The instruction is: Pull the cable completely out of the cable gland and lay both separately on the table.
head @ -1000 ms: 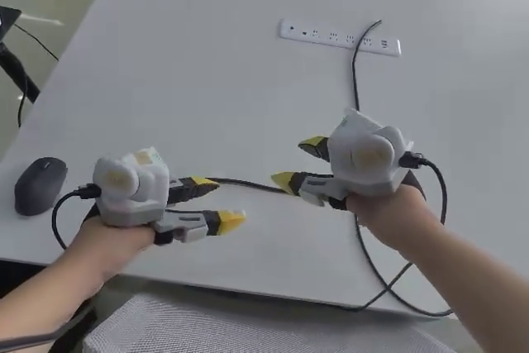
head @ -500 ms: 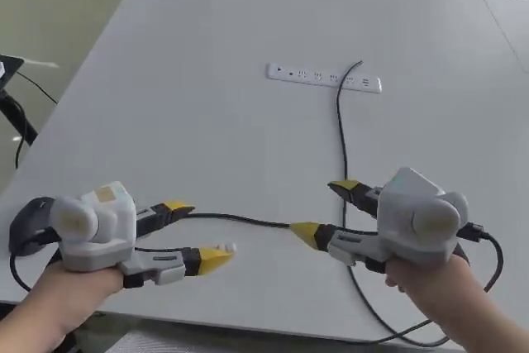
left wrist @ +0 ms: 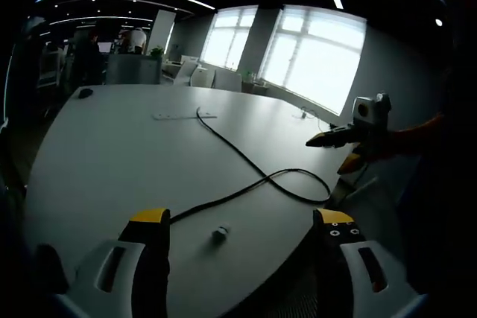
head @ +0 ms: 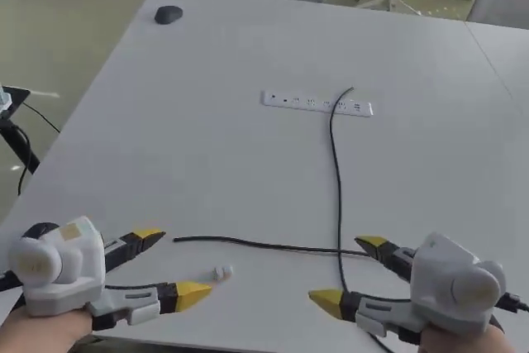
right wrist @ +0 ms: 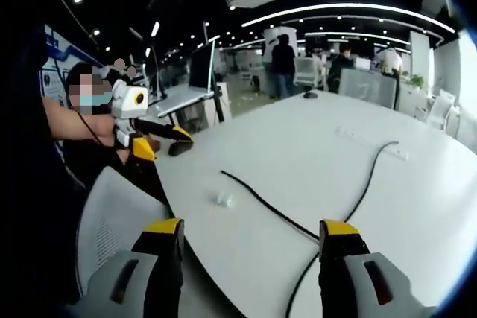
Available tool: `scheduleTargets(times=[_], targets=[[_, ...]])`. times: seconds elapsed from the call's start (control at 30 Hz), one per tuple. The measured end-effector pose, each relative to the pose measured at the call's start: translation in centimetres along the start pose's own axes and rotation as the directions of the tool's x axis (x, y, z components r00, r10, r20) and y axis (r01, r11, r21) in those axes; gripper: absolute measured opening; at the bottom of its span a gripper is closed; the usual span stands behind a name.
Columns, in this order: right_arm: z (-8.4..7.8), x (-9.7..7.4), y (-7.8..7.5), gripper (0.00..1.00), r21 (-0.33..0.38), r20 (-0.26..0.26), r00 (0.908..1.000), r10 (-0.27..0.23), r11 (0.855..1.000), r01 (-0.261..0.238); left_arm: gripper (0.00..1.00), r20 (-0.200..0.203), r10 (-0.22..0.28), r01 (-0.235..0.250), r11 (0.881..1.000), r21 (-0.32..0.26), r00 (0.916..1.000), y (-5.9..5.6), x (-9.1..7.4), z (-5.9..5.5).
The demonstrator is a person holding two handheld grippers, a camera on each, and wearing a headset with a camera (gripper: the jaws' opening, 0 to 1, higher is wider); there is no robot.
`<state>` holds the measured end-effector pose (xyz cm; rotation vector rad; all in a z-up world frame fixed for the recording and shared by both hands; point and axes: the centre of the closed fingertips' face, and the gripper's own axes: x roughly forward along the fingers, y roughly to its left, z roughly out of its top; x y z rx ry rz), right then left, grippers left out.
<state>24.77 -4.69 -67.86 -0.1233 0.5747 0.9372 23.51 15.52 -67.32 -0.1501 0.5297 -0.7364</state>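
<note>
Separation confirmed: cable gland (head: 221,271) lying lower centre of head view, just below black cable (head: 264,245), apart from it, on table (head: 207,146). Left gripper (head: 175,262) and right gripper (head: 346,269) now drawn back, wide open, empty. Task judged complete.

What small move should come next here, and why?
Probably only lift the left tongs and right tongs away: both are open and hold nothing, the thin black cable lies on the white table, and the small white cable gland lies apart from it.
</note>
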Motion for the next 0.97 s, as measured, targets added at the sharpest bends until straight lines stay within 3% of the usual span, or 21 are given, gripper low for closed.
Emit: scheduleTargets(times=[0.07, 0.2, 0.33, 0.53, 0.97], targets=[[-1.0, -0.3, 0.1, 0.76, 0.018, -0.013, 0.9999, -0.005, 1.0, 0.005, 0.84, 0.01, 0.004, -0.004, 1.0, -0.008, 0.9999, -0.2, -0.4, 0.2], [-2.5, -0.7, -0.1, 0.77, 0.035, -0.037, 0.9991, -0.023, 0.999, 0.024, 0.89, -0.011, 0.012, -0.012, 1.0, 0.025, 0.9999, -0.4, -0.6, 0.0], [-3.1, -0.8, 0.0, 0.84, 0.041, -0.044, 0.9988, -0.02, 0.999, 0.022, 0.96, -0.014, 0.001, -0.001, 1.0, 0.017, 0.9999, -0.4, -0.7, -0.4], [-3.3, -0.8, 0.0, 0.99, 0.092, -0.029, 0.9996, -0.008, 0.996, 0.011, 0.99, -0.04, 0.003, -0.002, 1.0, 0.007, 0.9992, -0.3, -0.7, -1.2], [-3.0, -0.9, 0.8, 0.99, 0.082, -0.035, 0.9992, 0.017, 0.997, -0.014, 0.99, -0.035, 0.015, -0.015, 1.0, -0.007, 0.9993, 0.1, -0.9, -1.3]])
